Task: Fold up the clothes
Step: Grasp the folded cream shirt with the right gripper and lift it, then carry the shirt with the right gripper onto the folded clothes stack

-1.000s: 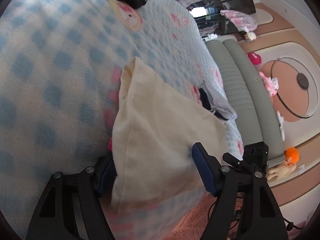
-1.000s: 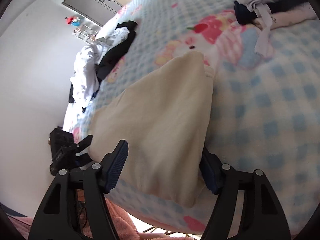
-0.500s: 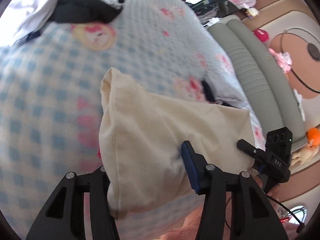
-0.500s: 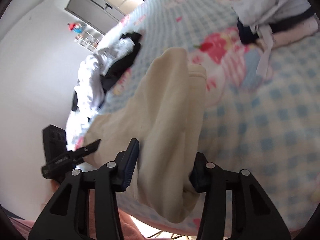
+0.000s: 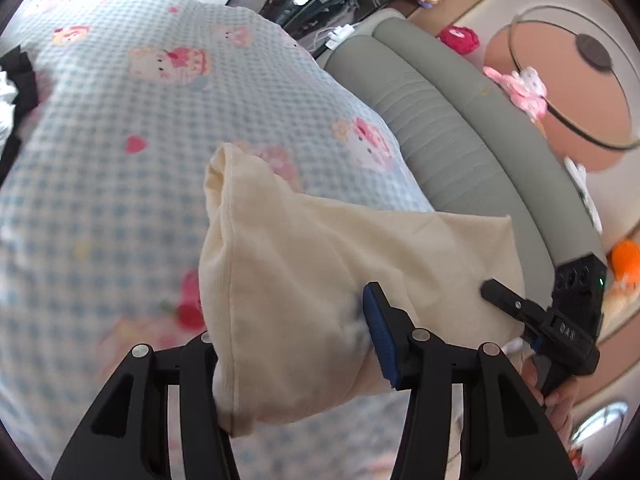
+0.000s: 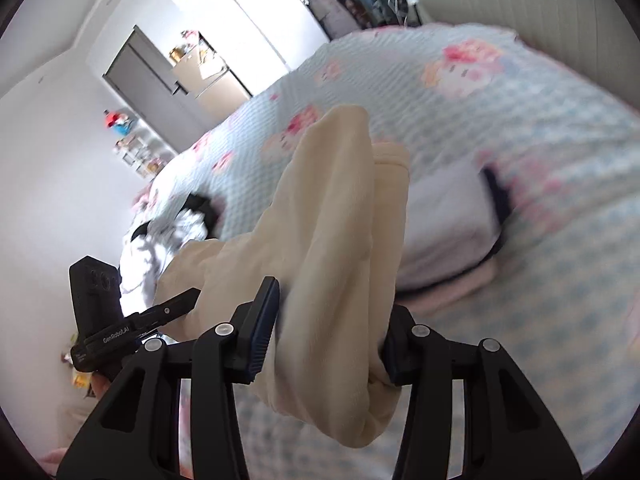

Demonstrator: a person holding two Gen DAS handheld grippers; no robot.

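Observation:
A folded cream garment (image 5: 320,280) hangs lifted above the blue-checked bed blanket (image 5: 120,140), stretched between both grippers. My left gripper (image 5: 292,344) is shut on its near edge; the cloth hides the left finger, and the blue pad of the right finger (image 5: 380,340) presses into the fabric. In the right wrist view the cream garment (image 6: 332,220) bunches in thick folds, with my right gripper (image 6: 326,340) shut on it. Each view shows the other gripper's black housing at the garment's far end (image 5: 576,312) (image 6: 96,292).
A stack of folded clothes (image 6: 452,232) lies on the blanket just right of the garment. A loose pile of white and black clothes (image 6: 168,232) sits further back. A grey padded headboard (image 5: 460,140) runs along the bed's right side, with toys behind it.
Both grippers closed tighter on the cream garment and lifted it off the blanket. It now hangs bunched in the air, carried toward the headboard side and the folded stack.

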